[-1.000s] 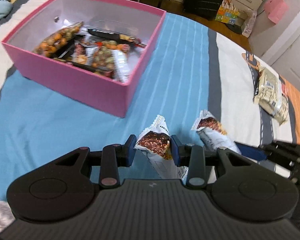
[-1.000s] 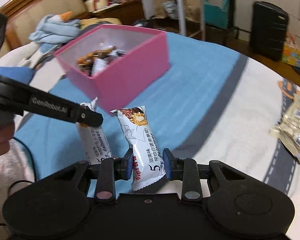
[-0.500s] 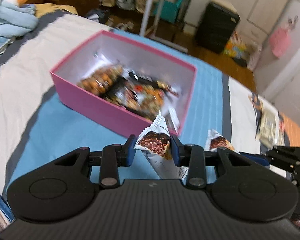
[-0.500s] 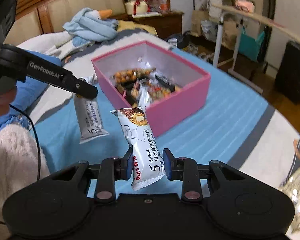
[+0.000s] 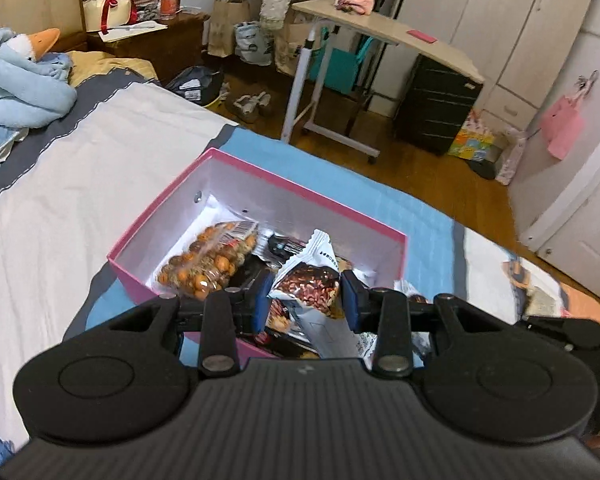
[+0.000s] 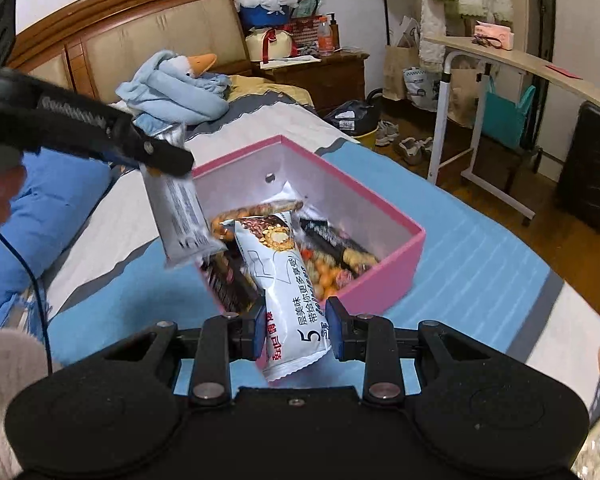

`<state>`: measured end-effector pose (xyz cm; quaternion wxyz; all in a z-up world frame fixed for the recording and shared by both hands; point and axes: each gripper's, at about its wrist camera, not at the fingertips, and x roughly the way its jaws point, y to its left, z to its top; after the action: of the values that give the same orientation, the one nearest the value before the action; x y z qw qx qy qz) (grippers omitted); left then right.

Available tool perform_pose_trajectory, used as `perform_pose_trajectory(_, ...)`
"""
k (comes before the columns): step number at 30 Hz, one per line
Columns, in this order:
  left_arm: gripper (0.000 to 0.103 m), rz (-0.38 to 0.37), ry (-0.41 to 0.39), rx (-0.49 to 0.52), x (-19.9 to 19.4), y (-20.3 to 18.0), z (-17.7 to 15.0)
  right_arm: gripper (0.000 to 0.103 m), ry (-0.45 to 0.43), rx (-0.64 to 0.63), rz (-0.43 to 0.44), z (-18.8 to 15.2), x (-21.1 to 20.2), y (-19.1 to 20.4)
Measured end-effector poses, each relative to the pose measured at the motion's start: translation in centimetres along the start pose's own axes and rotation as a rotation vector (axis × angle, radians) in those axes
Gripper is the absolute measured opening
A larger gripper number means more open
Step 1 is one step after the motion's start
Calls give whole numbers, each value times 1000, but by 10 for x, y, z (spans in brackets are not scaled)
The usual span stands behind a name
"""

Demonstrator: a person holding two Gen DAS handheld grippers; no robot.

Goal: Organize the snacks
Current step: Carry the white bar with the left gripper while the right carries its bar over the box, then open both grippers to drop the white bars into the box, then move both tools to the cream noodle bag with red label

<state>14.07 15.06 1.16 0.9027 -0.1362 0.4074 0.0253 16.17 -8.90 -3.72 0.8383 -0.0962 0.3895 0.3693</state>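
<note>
two snack bars: left tool (image 5: 305,305) clamps one bar (image 5: 314,292), right tool (image 6: 295,327) clamps another bar (image 6: 288,280), both above pink box (image 6: 384,280); box's far corner bare.

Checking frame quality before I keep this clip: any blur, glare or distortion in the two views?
Left wrist: sharp, strong fisheye bending at the edges, bright glare on the pink box's white inner wall. Right wrist: the left gripper and its snack bar are motion-smeared; the right gripper's bar reads crisply.
</note>
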Motion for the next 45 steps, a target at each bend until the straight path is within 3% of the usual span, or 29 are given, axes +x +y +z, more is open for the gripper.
perform_pose_trajectory(5, 35, 59, 52, -77, 42, 6, 4, 35, 12, -38, 1, 26, 34, 4)
perform_pose_trajectory(9, 36, 98, 68, -117, 65, 7, 6, 35, 33, -119, -53, 37, 62, 9)
perform_pose_trajectory(12, 38, 129, 86, -110, 79, 8, 7, 36, 39, -126, -30, 41, 77, 0)
perform_pose_trajectory(14, 43, 159, 91, -135, 85, 11, 8, 37, 39, -108, -12, 42, 86, -8)
perform_pose_trajectory(16, 63, 155, 84, -163, 89, 15, 7, 41, 53, -99, -10, 44, 95, -13)
perform_pose_trajectory(17, 66, 151, 83, -169, 90, 15, 5, 40, 63, -98, -4, 43, 98, -15)
perform_pose_trajectory(20, 67, 147, 85, -174, 89, 15, -1, 52, 52, -83, 13, 39, 97, -16)
perform_pose_trajectory(26, 74, 140, 135, -78, 76, 2, -6, 56, -11, 1, 35, 27, 57, -33)
perform_pose_trajectory(29, 78, 142, 119, -17, 60, -8, -4, 63, -30, 21, 8, 14, 24, -41)
perform_pose_trajectory(37, 96, 86, 82, 153, 20, -51, -13, 74, -94, -3, -106, -35, -67, -45)
perform_pose_trajectory(39, 96, 108, 98, 185, 18, -63, -21, 74, -92, 5, -131, -47, -86, -48)
perform_pose_trajectory(45, 96, 83, 115, 316, 9, -102, -38, 83, -79, -2, -240, -83, -138, -53)
